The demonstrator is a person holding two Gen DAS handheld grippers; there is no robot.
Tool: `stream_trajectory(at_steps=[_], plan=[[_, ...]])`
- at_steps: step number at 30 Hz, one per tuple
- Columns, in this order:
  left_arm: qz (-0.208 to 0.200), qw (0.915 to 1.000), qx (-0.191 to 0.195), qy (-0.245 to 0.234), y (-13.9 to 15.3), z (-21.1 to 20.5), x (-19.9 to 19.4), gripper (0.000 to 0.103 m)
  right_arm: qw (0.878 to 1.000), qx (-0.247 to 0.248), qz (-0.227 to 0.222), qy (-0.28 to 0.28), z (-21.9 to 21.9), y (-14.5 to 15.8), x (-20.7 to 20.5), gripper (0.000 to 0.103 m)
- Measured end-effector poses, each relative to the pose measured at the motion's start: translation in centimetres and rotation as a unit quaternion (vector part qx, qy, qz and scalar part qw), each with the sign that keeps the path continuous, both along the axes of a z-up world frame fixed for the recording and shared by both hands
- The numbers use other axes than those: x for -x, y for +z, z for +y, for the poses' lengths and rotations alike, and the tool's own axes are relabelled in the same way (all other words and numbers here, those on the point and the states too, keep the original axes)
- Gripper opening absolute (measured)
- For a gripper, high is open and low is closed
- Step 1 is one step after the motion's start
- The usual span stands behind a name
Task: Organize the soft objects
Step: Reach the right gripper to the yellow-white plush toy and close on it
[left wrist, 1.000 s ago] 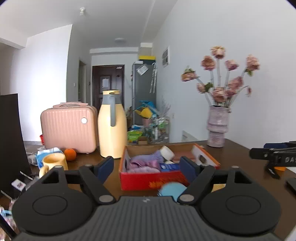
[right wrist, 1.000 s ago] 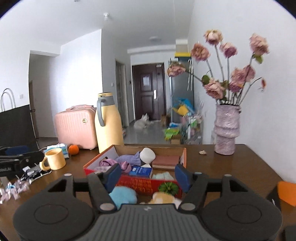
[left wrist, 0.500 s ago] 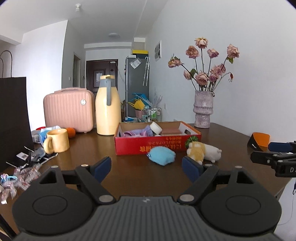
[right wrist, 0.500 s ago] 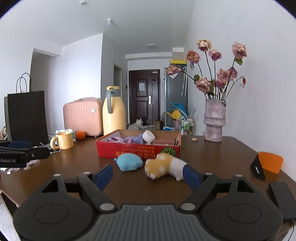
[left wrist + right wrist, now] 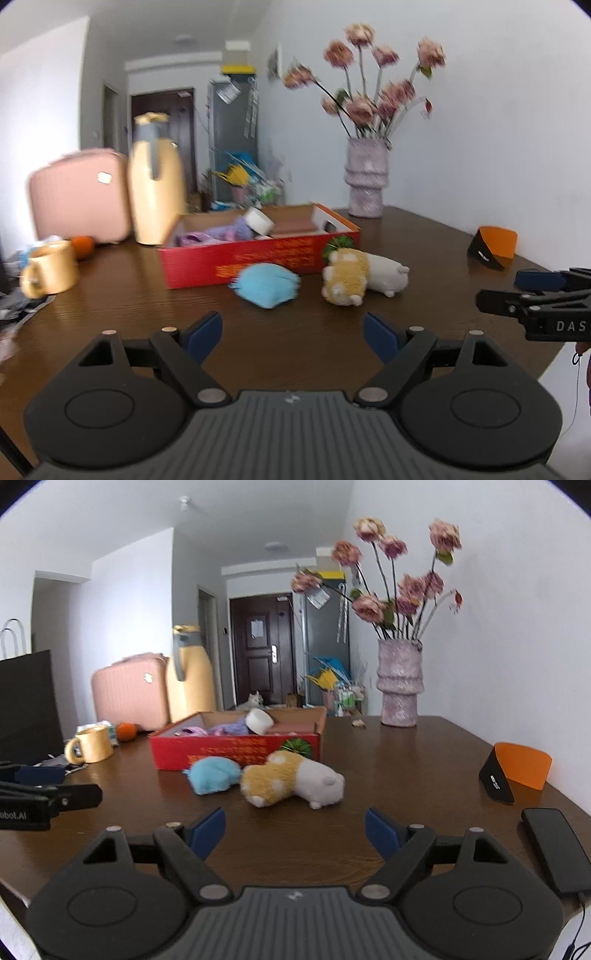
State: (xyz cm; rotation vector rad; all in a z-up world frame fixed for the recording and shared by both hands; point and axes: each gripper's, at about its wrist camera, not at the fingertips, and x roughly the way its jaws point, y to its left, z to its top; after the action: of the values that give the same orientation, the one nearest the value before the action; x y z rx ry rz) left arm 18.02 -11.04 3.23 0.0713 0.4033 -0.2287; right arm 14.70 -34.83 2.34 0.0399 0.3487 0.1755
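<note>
Right wrist view is showing my right gripper [image 5: 294, 833] hanging wide open and empty above a brown table [image 5: 424, 760]; its jaws have just been opening, with nothing between them. Ahead, a yellow-and-white plush [image 5: 291, 783] is lying on its side, touching a blue plush [image 5: 214, 775] to its left. Both are sitting just in front of a red box [image 5: 236, 751], likely their destination, since purple cloth [image 5: 225, 729] is already lying inside. I am keeping the jaws spread, I judge, to straddle a plush. Through the left wrist view, my left gripper [image 5: 292, 332] is also hanging open and empty, aimed between the two toys. Beyond the box, a vase [image 5: 399, 683] of flowers is standing well apart.
</note>
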Motion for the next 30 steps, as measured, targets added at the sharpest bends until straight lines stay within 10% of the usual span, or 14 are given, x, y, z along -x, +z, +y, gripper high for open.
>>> stream_trajectory(at_steps=[15, 20, 30], plan=[[0.086, 0.994, -0.018, -0.066, -5.5, -7.7, -17.0, 0.081, 0.993, -0.066, 0.093, 0.027, -4.4, -1.3, -20.6, 0.076], [0.094, 0.9948, 0.007, -0.04, -5.9, -6.1, -18.6, 0.053, 0.98, -0.124, 0.151, 0.036, -5.3, -3.3, -27.2, 0.055], [0.105, 0.9888, 0.105, -0.018, -4.2, 0.2, -19.3, 0.054, 0.969, -0.171, 0.156, 0.086, -3.3, -4.4, -22.4, 0.056]])
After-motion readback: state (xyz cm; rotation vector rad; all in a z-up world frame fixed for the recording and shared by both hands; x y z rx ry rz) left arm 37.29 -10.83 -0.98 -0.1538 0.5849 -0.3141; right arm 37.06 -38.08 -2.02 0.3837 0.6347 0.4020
